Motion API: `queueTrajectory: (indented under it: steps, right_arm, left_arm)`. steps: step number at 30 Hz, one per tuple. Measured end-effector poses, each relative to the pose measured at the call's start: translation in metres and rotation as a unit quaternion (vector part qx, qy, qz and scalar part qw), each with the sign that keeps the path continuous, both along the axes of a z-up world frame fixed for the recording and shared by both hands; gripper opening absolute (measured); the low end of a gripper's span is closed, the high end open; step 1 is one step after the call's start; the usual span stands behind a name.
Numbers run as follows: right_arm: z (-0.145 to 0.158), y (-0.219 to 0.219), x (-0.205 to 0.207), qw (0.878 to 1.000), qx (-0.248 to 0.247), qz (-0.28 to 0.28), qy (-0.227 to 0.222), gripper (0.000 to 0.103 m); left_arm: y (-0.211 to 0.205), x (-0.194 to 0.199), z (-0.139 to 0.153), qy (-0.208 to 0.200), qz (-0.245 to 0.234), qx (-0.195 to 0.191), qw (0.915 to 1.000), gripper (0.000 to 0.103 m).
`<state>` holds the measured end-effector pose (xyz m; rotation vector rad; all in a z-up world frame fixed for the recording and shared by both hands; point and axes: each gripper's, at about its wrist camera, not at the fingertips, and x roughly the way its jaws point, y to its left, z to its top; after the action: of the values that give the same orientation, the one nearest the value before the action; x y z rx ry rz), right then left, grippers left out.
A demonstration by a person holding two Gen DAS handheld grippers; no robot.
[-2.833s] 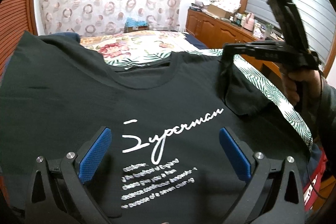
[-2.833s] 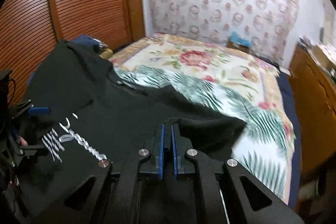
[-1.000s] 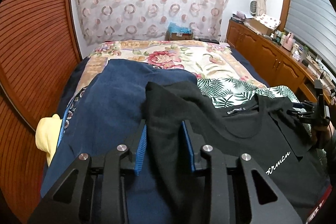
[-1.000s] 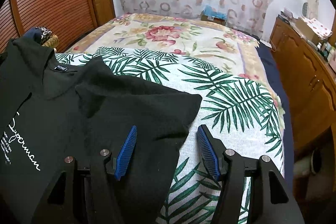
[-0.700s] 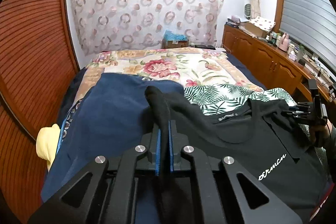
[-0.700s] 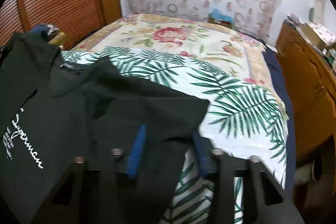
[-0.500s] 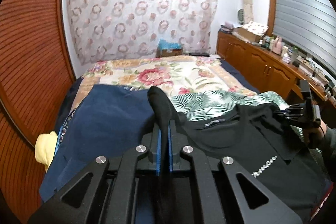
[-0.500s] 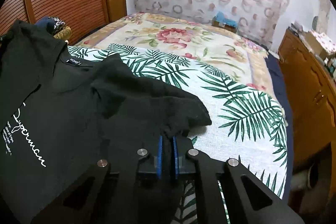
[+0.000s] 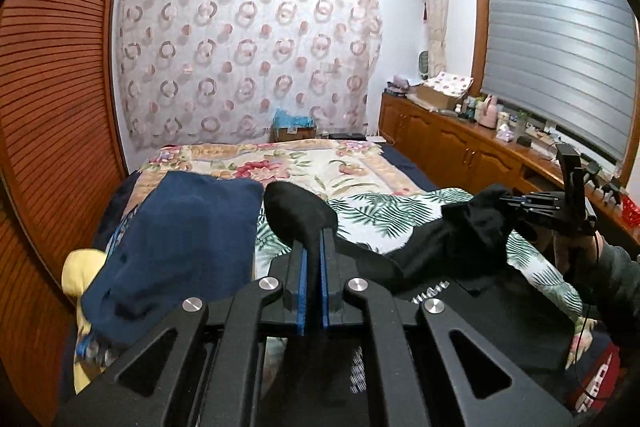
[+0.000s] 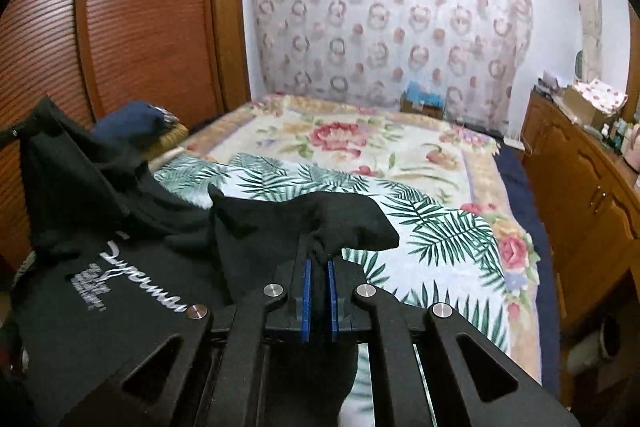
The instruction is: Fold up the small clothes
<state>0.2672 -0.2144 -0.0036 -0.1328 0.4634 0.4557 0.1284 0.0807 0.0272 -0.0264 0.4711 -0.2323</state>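
A black T-shirt (image 10: 132,311) with white "Superman" lettering hangs between both grippers above the bed. My left gripper (image 9: 312,255) is shut on one shoulder of the T-shirt (image 9: 298,211), lifted up. My right gripper (image 10: 319,273) is shut on the other shoulder and sleeve, bunched above its blue pads. In the left wrist view the right gripper (image 9: 516,203) shows at the far right, pinching black cloth. The shirt's lower part droops under both grippers and is partly hidden.
The bed carries a palm-leaf sheet (image 10: 440,231) over a floral blanket (image 10: 360,143). A navy garment (image 9: 176,227) and a yellow item (image 9: 78,267) lie at the bed's left. A wooden slatted wardrobe (image 10: 120,27) stands left, a wooden cabinet (image 9: 460,147) right.
Both grippers closed on the shirt's shoulders and have risen, lifting the upper part of the shirt off the bed. The shirt now sags between them.
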Motion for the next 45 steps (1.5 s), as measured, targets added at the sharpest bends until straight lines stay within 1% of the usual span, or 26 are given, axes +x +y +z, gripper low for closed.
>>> queueTrajectory:
  steps: [6,10,11,14,17,18,21,23,27,29,30,32,34,37,39,40,41,42,43,44,45]
  right_arm:
    - [-0.007,-0.019,-0.074,1.000,0.008,-0.002,-0.012,0.006]
    - [-0.013,-0.033,-0.125,1.000,0.015,-0.003,-0.014,0.006]
    - [-0.015,-0.037,-0.140,1.000,0.016,-0.003,-0.014,0.006]
    - [-0.018,-0.045,-0.187,1.000,0.014,0.000,-0.006,0.006]
    - [-0.023,-0.050,-0.226,1.000,0.000,0.003,0.006,0.006]
    - [-0.019,-0.052,-0.239,1.000,-0.004,0.004,0.007,0.006]
    - [-0.017,-0.056,-0.262,1.000,-0.002,0.007,0.018,0.006]
    - [-0.018,-0.057,-0.272,1.000,-0.002,0.010,0.029,0.006]
    - [-0.036,-0.059,-0.274,0.998,-0.010,0.004,0.063,0.006]
    - [-0.046,-0.062,-0.273,0.997,-0.007,0.001,0.081,0.006]
    - [-0.048,-0.058,-0.264,0.996,-0.007,-0.001,0.092,0.006]
    - [-0.054,-0.058,-0.260,0.995,-0.010,-0.006,0.102,0.006]
    - [-0.055,-0.060,-0.257,0.994,-0.013,-0.009,0.108,0.006]
    - [-0.053,-0.058,-0.250,0.994,-0.010,-0.009,0.112,0.006]
    - [-0.050,-0.054,-0.250,0.994,-0.013,-0.006,0.111,0.006]
    - [-0.049,-0.054,-0.250,0.994,-0.013,-0.005,0.109,0.006]
    - [-0.050,-0.055,-0.250,0.994,-0.013,-0.004,0.108,0.006]
    - [-0.051,-0.054,-0.251,0.994,-0.014,-0.004,0.107,0.008]
    - [-0.052,-0.054,-0.252,0.994,-0.015,-0.004,0.105,0.012]
    - [-0.050,-0.054,-0.253,0.995,-0.018,-0.007,0.101,0.012]
    - [-0.052,-0.056,-0.251,0.995,-0.018,-0.008,0.099,0.013]
  left_arm:
    - [0.013,-0.058,-0.005,-0.009,0.008,-0.012,0.9998,0.006]
    - [0.023,-0.107,-0.013,-0.014,0.022,-0.025,0.9994,0.006]
    - [0.024,-0.114,-0.015,-0.012,0.023,-0.027,0.9993,0.006]
    - [0.028,-0.151,-0.030,-0.002,0.032,-0.036,0.9988,0.006]
    - [0.033,-0.167,-0.039,0.009,0.039,-0.048,0.9980,0.006]
    - [0.034,-0.170,-0.044,0.018,0.044,-0.049,0.9976,0.006]
    - [0.035,-0.178,-0.054,0.038,0.050,-0.045,0.9970,0.006]
    - [0.037,-0.179,-0.063,0.053,0.052,-0.032,0.9967,0.006]
    - [0.032,-0.184,-0.079,0.074,0.049,-0.015,0.9959,0.006]
    - [0.033,-0.188,-0.083,0.080,0.046,-0.013,0.9956,0.006]
    - [0.032,-0.189,-0.084,0.083,0.043,-0.010,0.9956,0.006]
    - [0.033,-0.191,-0.083,0.084,0.040,-0.007,0.9956,0.006]
    - [0.033,-0.192,-0.081,0.083,0.041,-0.007,0.9957,0.011]
    - [0.034,-0.194,-0.076,0.068,0.046,-0.006,0.9966,0.019]
    - [0.034,-0.196,-0.071,0.057,0.050,-0.003,0.9971,0.034]
    - [0.035,-0.195,-0.069,0.053,0.051,-0.003,0.9972,0.039]
    - [0.035,-0.192,-0.068,0.050,0.054,-0.003,0.9973,0.047]
    - [0.035,-0.189,-0.067,0.048,0.057,-0.004,0.9972,0.057]
    - [0.036,-0.186,-0.066,0.046,0.059,-0.006,0.9972,0.065]
    - [0.037,-0.182,-0.066,0.043,0.060,-0.010,0.9972,0.078]
    - [0.039,-0.176,-0.068,0.039,0.059,-0.018,0.9973,0.081]
